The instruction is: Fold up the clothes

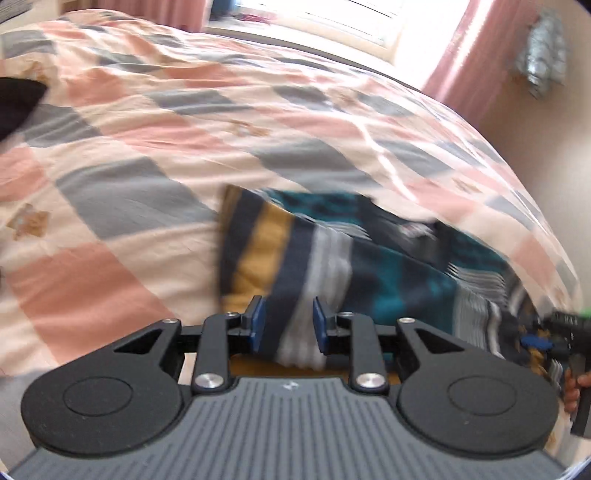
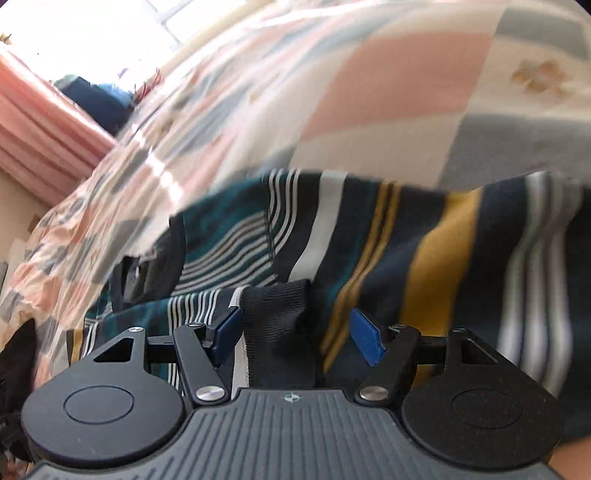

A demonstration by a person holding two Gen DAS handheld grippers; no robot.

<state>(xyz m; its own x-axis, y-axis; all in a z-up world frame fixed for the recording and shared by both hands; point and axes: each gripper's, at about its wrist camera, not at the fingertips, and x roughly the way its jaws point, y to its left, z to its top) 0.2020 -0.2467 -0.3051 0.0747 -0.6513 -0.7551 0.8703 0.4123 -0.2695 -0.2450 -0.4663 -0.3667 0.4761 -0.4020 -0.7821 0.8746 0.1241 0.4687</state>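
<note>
A striped shirt in navy, teal, mustard and grey lies on the checked bedspread. My left gripper is shut on a bunched fold of its navy and grey stripes at the near edge. In the left wrist view my right gripper shows at the far right, at the shirt's other end, held by a hand. In the right wrist view my right gripper stands open, its blue pads wide apart. A dark ribbed cuff or collar of the shirt lies between them, ungripped.
The pink, grey and cream bedspread covers the whole bed. A black garment lies at the left edge. Pink curtains and a bright window are behind the bed. Both views are blurred by motion.
</note>
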